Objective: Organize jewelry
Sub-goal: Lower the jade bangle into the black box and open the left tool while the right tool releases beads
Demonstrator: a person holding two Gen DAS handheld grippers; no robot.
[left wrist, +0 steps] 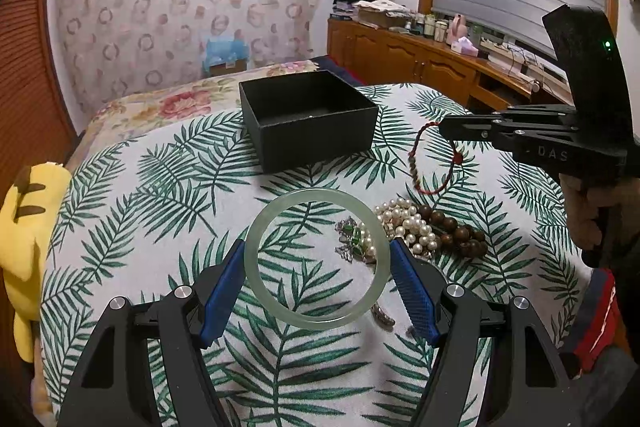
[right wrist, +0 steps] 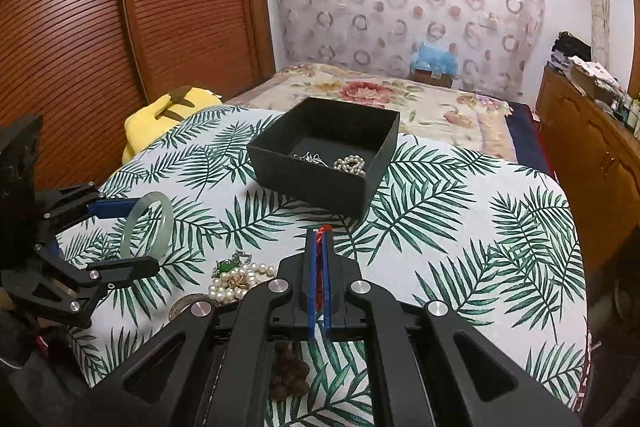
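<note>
My left gripper (left wrist: 317, 247) is shut on a pale green jade bangle (left wrist: 316, 323), held between its blue pads above the leaf-print cloth; the same bangle (right wrist: 129, 227) shows at the left of the right wrist view. My right gripper (right wrist: 319, 233) is shut on a red cord bracelet (right wrist: 323, 228), whose loop (left wrist: 454, 171) with small brown beads hangs from its tips. The open black box (left wrist: 316, 137) stands farther back and holds a silver chain (right wrist: 310, 158) and small pearls (right wrist: 352, 163). A pearl strand (left wrist: 404, 225), a green-stone brooch (left wrist: 352, 237) and a brown wooden bead bracelet (left wrist: 460, 229) lie on the cloth.
A yellow plush toy (left wrist: 28, 223) sits at the table's left edge. A floral bedspread (right wrist: 400, 99) lies behind the table. A wooden sideboard (left wrist: 420, 59) with clutter runs along the right, and a brown slatted door (right wrist: 100, 27) stands on the left. A person's hand (left wrist: 588, 211) holds the right gripper.
</note>
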